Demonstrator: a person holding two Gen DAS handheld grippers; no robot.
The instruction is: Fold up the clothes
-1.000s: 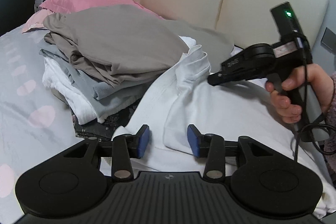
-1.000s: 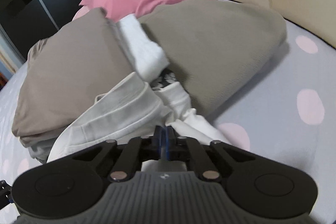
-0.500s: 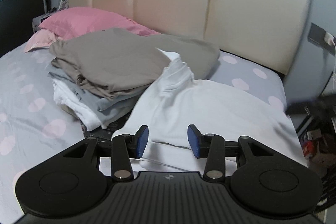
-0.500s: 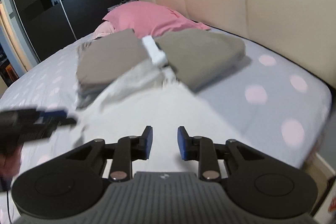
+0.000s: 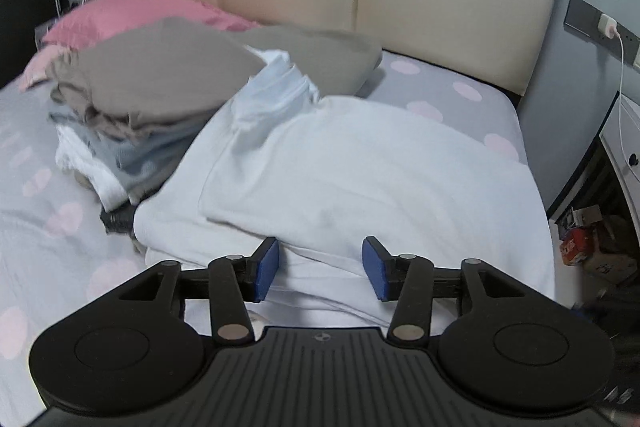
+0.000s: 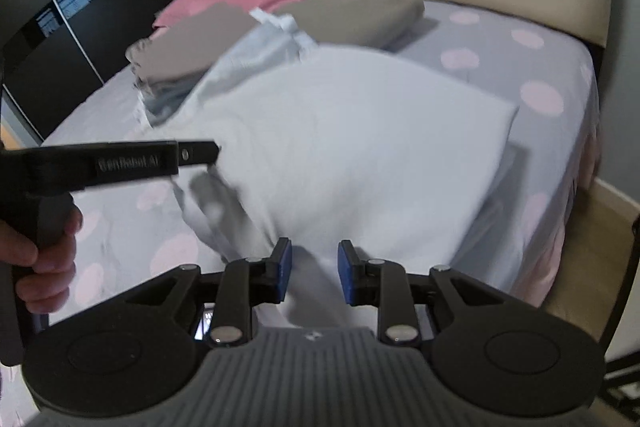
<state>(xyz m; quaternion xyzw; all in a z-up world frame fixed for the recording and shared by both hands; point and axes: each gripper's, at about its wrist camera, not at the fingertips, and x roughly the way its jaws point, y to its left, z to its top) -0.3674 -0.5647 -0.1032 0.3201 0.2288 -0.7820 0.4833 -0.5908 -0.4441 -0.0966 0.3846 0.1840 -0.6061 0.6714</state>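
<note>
The white garment (image 5: 360, 179) lies spread on the bed's near corner, its long axis running away from both grippers toward the stack of folded clothes (image 5: 152, 115), which its bunched far end overlaps. Its near hem sits just ahead of the left gripper (image 5: 320, 269), whose jaws have just been opening, fabric below them but not pinched. The right gripper (image 6: 314, 273) stands parted and empty over the same hem. Both tilt downward; the left looks slightly nearer to the cloth's edge.
</note>
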